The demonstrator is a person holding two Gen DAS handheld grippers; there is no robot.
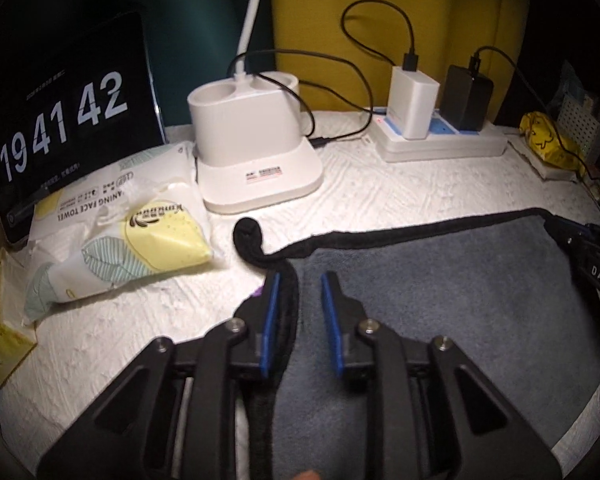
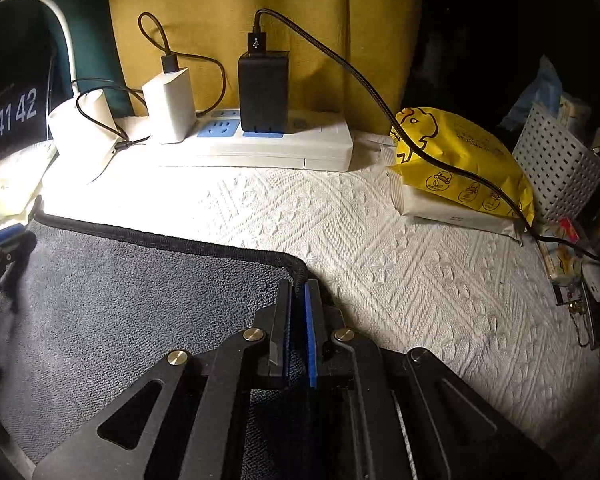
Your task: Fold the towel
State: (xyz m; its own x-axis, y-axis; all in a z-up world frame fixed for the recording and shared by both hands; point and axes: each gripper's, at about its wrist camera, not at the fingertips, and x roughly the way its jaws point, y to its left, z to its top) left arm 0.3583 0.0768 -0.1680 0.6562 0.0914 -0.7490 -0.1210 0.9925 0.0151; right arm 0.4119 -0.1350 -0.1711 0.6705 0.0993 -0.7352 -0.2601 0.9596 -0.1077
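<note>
A grey towel [image 1: 440, 280] with a black hem lies on a white textured cloth [image 1: 380, 192]. My left gripper [image 1: 300, 284] is open over the towel's left far corner, with the black hem between its blue pads; a black loop [image 1: 250, 236] curls just beyond. In the right wrist view the towel [image 2: 140, 288] fills the lower left. My right gripper [image 2: 299, 286] is shut on the towel's far right corner. The left gripper shows at the left edge of the right wrist view [image 2: 0, 248]. The right gripper shows at the right edge of the left wrist view [image 1: 592, 256].
Behind the towel stand a white charging dock [image 1: 252, 136], a power strip [image 2: 268, 140] with white and black chargers and cables, and a clock screen [image 1: 68, 116]. A face-towel pack [image 1: 132, 232] lies left. A yellow wipes pack [image 2: 460, 160] and a white basket [image 2: 556, 164] sit right.
</note>
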